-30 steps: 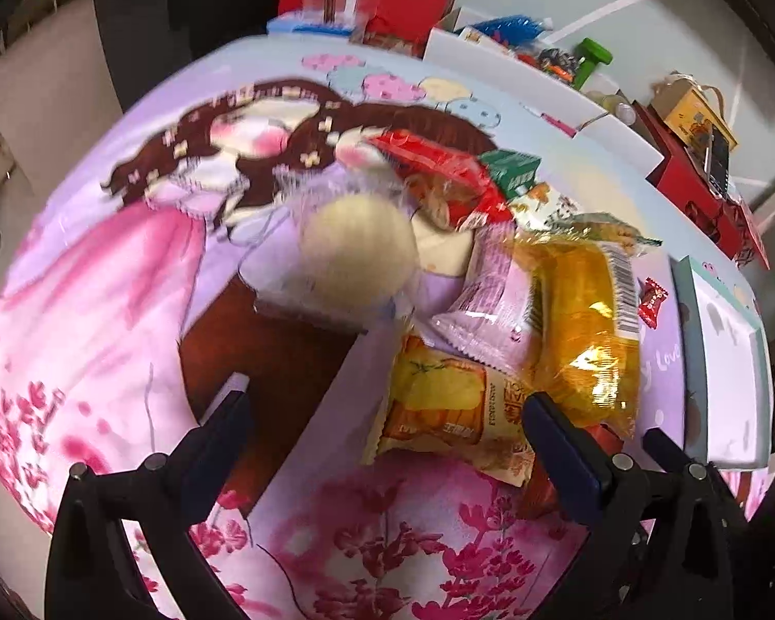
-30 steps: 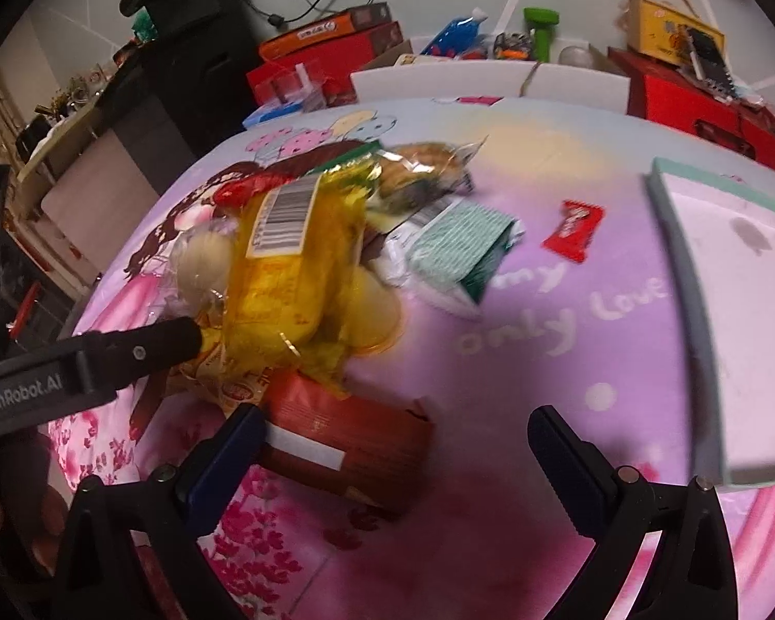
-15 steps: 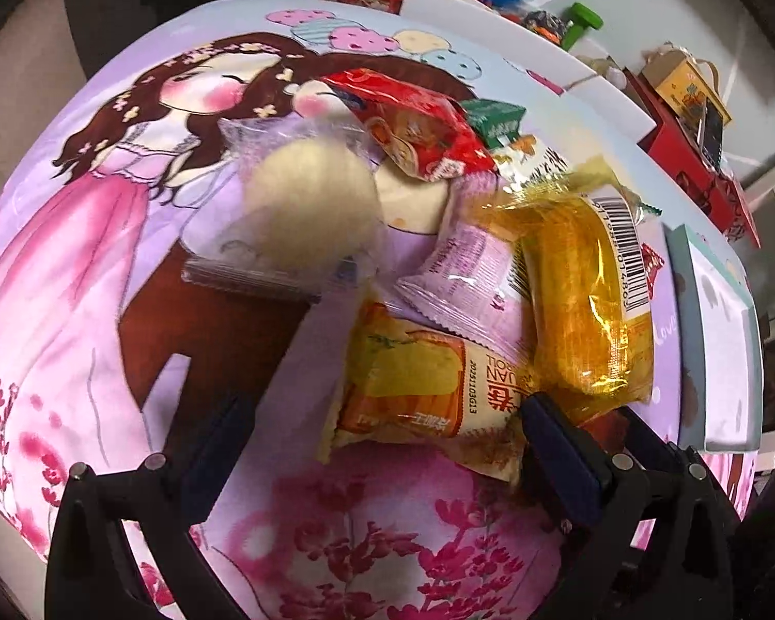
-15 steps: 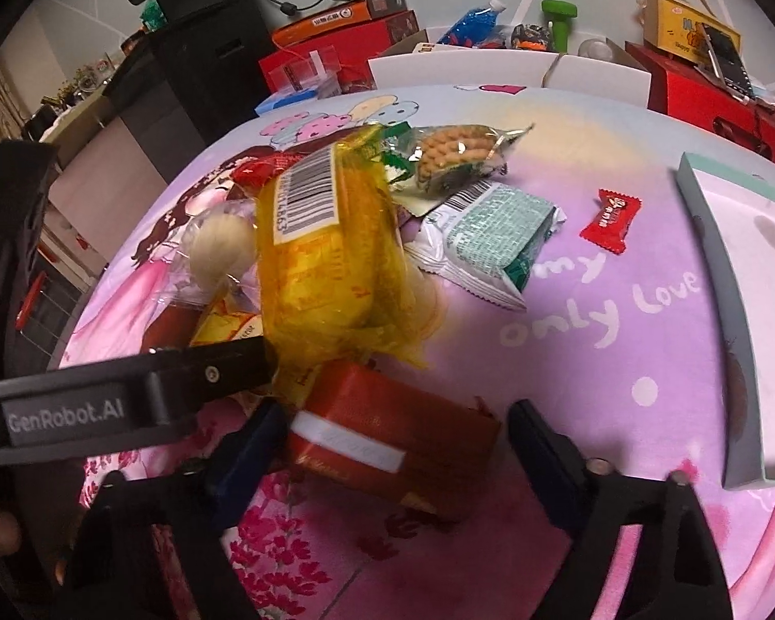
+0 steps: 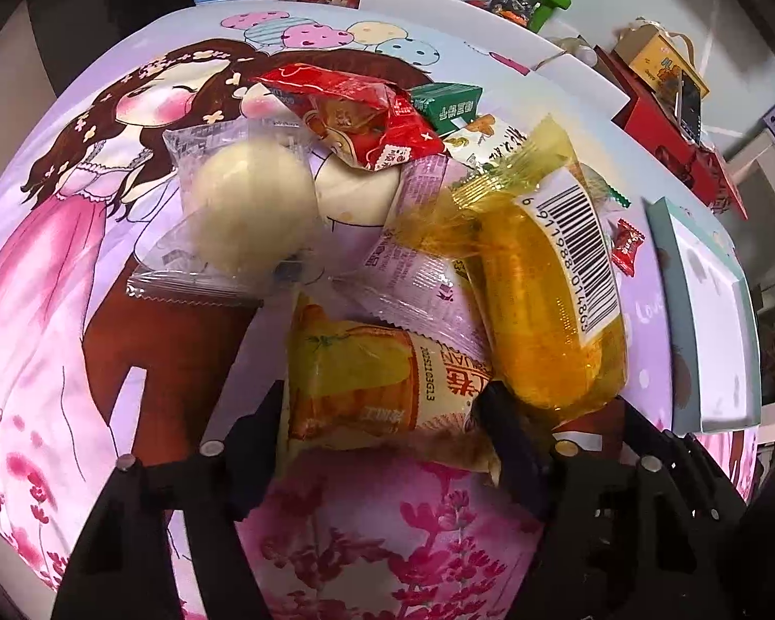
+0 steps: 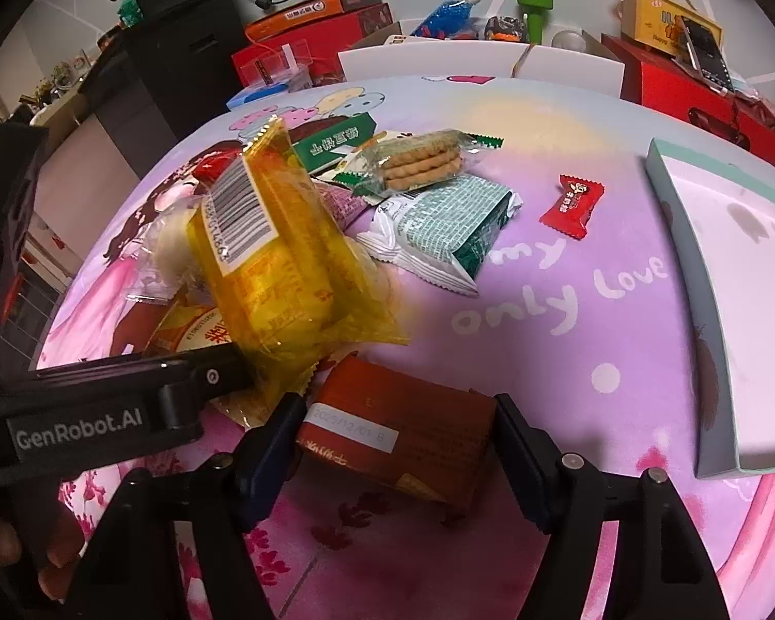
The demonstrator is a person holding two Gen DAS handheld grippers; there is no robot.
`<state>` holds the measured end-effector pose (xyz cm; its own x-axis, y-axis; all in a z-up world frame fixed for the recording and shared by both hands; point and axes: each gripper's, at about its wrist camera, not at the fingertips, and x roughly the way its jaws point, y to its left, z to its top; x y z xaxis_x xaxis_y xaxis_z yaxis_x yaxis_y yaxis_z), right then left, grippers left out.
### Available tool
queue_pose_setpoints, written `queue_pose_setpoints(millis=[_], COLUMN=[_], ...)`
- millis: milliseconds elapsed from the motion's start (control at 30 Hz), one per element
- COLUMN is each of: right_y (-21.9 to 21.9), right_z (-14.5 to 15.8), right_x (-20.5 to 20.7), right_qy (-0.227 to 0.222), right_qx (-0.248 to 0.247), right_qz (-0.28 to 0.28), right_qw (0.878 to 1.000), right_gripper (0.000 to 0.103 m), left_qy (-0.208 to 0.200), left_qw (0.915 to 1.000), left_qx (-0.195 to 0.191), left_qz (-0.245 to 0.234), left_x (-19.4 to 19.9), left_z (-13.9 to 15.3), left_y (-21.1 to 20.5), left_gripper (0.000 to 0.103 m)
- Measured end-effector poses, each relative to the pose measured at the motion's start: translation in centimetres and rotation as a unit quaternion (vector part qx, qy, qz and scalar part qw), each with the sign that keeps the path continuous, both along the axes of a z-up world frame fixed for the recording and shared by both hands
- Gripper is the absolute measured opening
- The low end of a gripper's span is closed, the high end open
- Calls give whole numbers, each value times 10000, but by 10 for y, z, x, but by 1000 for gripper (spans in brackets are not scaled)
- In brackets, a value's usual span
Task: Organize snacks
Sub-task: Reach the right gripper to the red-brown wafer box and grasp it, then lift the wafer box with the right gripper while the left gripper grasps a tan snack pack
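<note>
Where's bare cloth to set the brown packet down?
Free: the cloth between the red candy, brown packet and tray. The tray floor is bare too. Crowded: the pile around the yellow bag and green-white packet.
</note>
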<state>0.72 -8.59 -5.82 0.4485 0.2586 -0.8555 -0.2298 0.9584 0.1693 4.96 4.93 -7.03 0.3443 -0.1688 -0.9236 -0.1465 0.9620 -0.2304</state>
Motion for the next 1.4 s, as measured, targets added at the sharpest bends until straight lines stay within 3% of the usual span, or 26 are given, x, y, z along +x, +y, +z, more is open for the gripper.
queue_pose_setpoints(millis=[600, 1033, 1400], right_y=[-15, -33, -52], right_z=[14, 17, 35], right_x=[-1, -2, -6], right_qy=[-22, 91, -203], right_qx=[11, -156, -64], right_qz=[-324, -674, -932], right_qw=[9995, 9976, 9954], right_gripper=[71, 71, 71], left_qy=[-424, -569, -925], left_qw=[9989, 9968, 9938], left_qx=[-21, 135, 209], left_qz=[189, 545, 579], left_x=[-35, -37, -44], left_z=[31, 40, 62], left_y=[36, 49, 50], left_gripper=[68, 68, 67])
